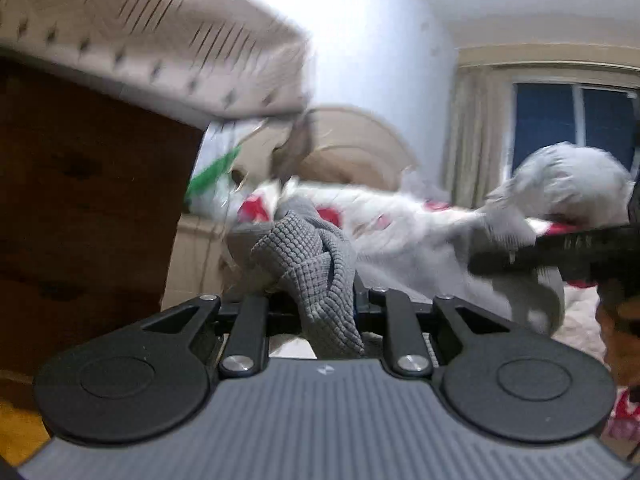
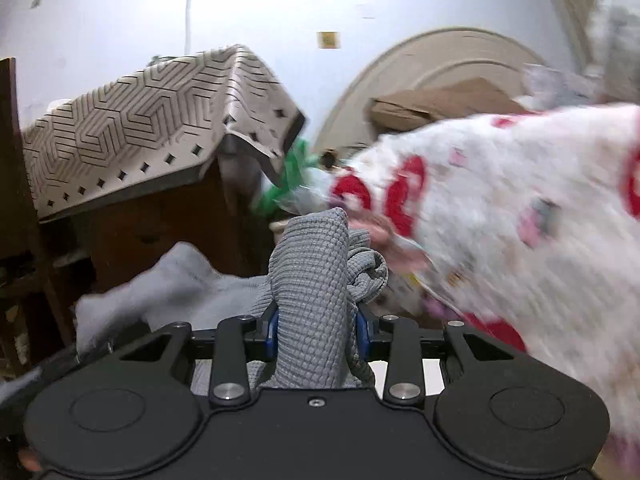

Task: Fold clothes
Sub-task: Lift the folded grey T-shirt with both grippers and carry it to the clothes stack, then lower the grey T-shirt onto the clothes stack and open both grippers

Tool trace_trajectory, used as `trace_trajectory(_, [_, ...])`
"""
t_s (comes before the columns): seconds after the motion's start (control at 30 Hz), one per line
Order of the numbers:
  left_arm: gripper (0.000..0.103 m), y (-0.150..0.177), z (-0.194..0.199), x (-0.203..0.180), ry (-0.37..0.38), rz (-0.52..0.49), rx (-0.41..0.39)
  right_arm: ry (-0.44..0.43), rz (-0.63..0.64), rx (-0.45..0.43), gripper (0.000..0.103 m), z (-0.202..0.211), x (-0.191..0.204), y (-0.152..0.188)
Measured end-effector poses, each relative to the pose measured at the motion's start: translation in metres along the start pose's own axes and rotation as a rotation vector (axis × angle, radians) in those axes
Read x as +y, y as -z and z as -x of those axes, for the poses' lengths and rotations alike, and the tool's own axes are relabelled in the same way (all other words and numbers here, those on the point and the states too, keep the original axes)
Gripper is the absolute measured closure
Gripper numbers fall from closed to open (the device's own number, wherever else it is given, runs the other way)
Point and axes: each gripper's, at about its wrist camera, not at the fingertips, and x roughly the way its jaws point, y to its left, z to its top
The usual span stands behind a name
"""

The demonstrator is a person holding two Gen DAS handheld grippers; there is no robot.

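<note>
A grey waffle-knit garment point(image 1: 308, 256) is bunched between the fingers of my left gripper point(image 1: 316, 300), which is shut on it. The same grey garment point(image 2: 312, 264) is also pinched by my right gripper point(image 2: 316, 328), whose blue-padded fingers point(image 2: 271, 330) close on a thick fold. In the left wrist view the cloth stretches right to the other gripper point(image 1: 560, 248), seen as a dark bar at the right edge. The garment hangs in the air between both tools. Much of both views is motion-blurred.
A white blanket with red and pink prints point(image 2: 500, 208) lies on the bed to the right. A brown wooden cabinet point(image 2: 160, 224) under a beige patterned cloth point(image 2: 132, 132) stands on the left. A curved bed headboard point(image 2: 440, 68), a window point(image 1: 572, 124) and curtains lie behind.
</note>
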Motion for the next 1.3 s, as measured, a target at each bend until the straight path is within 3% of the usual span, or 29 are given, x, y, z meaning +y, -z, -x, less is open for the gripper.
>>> trace_trajectory(0.1, [0.080, 0.038, -0.042, 0.033, -0.007, 0.205, 0.237, -0.029, 0.042, 0.084, 0.062, -0.062, -0.026, -0.007])
trace_trajectory(0.17, [0.077, 0.072, -0.064, 0.051, -0.002, 0.314, 0.387, 0.026, 0.019, 0.161, 0.061, -0.105, -0.045, 0.007])
trace_trajectory(0.2, [0.072, 0.086, -0.062, 0.059, 0.008, 0.352, 0.392, 0.070, 0.004, 0.205, 0.061, -0.125, -0.052, 0.019])
trace_trajectory(0.27, [0.059, 0.103, -0.046, 0.075, 0.035, 0.390, 0.314, 0.147, 0.044, 0.275, 0.059, -0.157, -0.059, 0.047])
trace_trajectory(0.33, [0.054, 0.102, -0.047, 0.087, 0.021, 0.414, 0.292, 0.144, 0.037, 0.245, 0.054, -0.163, -0.069, 0.068])
trace_trajectory(0.4, [0.055, 0.097, -0.050, 0.096, 0.054, 0.442, 0.272, 0.120, -0.079, 0.202, 0.051, -0.161, -0.086, 0.072])
trace_trajectory(0.43, [0.059, 0.097, -0.049, 0.097, 0.059, 0.439, 0.249, 0.114, -0.136, 0.193, 0.051, -0.161, -0.094, 0.073])
trace_trajectory(0.5, [0.084, 0.097, -0.049, 0.092, 0.078, 0.408, 0.252, 0.100, -0.151, 0.192, 0.056, -0.162, -0.096, 0.067])
trace_trajectory(0.63, [0.083, 0.097, -0.050, 0.078, 0.127, 0.353, 0.290, 0.038, -0.128, 0.132, 0.060, -0.157, -0.096, 0.048])
trace_trajectory(0.67, [0.081, 0.099, -0.051, 0.073, 0.132, 0.334, 0.314, 0.062, -0.142, 0.124, 0.058, -0.158, -0.100, 0.046])
trace_trajectory(0.73, [0.068, 0.099, -0.054, 0.063, 0.077, 0.278, 0.349, 0.169, -0.213, 0.161, 0.026, -0.162, -0.113, 0.047])
trace_trajectory(0.8, [0.062, 0.088, -0.045, 0.056, 0.045, 0.201, 0.327, 0.291, -0.309, 0.207, 0.027, -0.165, -0.127, 0.052])
trace_trajectory(0.87, [0.061, 0.076, -0.033, 0.050, 0.014, 0.123, 0.277, 0.328, -0.408, 0.140, 0.027, -0.145, -0.131, 0.057])
trace_trajectory(0.93, [0.051, 0.076, -0.036, 0.056, 0.032, 0.151, 0.295, 0.371, -0.437, 0.024, 0.025, -0.112, -0.123, 0.061])
trace_trajectory(0.97, [0.050, 0.077, -0.038, 0.058, 0.041, 0.165, 0.303, 0.379, -0.449, -0.034, 0.024, -0.095, -0.119, 0.063])
trace_trajectory(1.07, [0.050, 0.077, -0.042, 0.067, 0.068, 0.207, 0.329, 0.286, -0.474, -0.116, 0.025, -0.054, -0.110, 0.080])
trace_trajectory(1.17, [0.051, 0.078, -0.047, 0.075, 0.095, 0.250, 0.355, 0.177, -0.519, -0.036, 0.026, -0.046, -0.102, 0.098])
trace_trajectory(1.23, [0.051, 0.084, -0.051, 0.082, 0.156, 0.334, 0.362, 0.098, -0.576, 0.005, 0.026, -0.051, -0.101, 0.108])
trace_trajectory(1.3, [0.050, 0.085, -0.050, 0.078, 0.193, 0.327, 0.340, 0.053, -0.610, 0.028, 0.026, -0.059, -0.101, 0.114])
